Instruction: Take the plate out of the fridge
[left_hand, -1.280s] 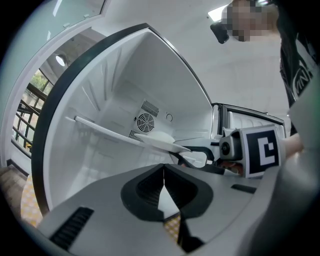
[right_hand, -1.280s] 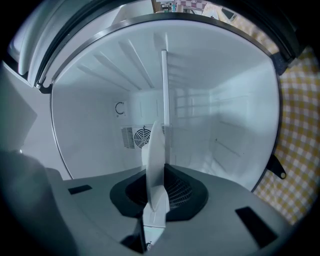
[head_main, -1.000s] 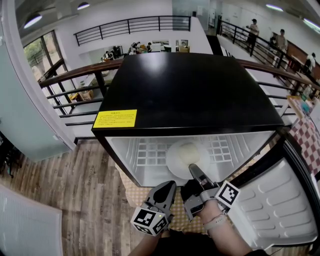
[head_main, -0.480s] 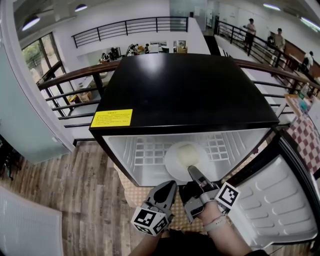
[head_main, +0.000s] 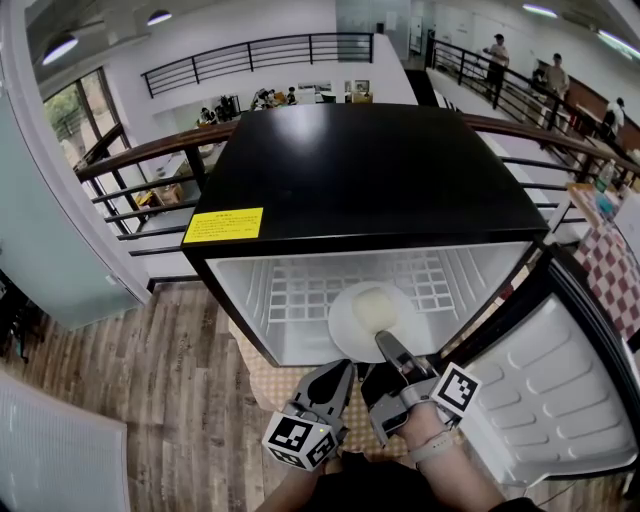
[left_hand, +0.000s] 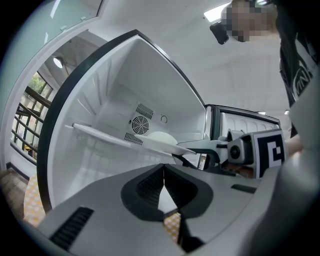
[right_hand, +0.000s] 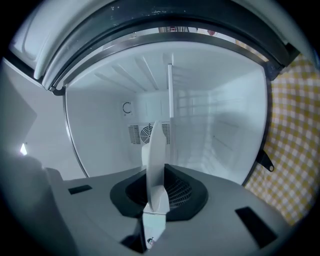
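A round white plate (head_main: 365, 318) with a pale lump of food (head_main: 372, 300) on it lies on the wire shelf (head_main: 290, 297) inside the open black fridge (head_main: 360, 175). My right gripper (head_main: 384, 342) is shut on the plate's near rim. In the right gripper view the plate (right_hand: 156, 150) shows edge-on, clamped by that gripper (right_hand: 155, 194). My left gripper (head_main: 338, 377) hangs shut and empty just left of the right one, in front of the fridge opening. Its own view shows the left gripper (left_hand: 164, 174) with jaws together, the plate (left_hand: 161, 142) and the right gripper (left_hand: 215, 149) beyond.
The fridge door (head_main: 545, 385) stands swung open on the right. A checkered yellow mat (head_main: 270, 385) lies under the fridge on the wooden floor (head_main: 160, 400). A railing (head_main: 150, 160) runs behind the fridge. A fan vent (right_hand: 146, 134) sits in the fridge's back wall.
Both grippers have stayed nearly still, the right one keeping its hold on the plate. The head view has shifted a little, showing more of the fridge's inside.
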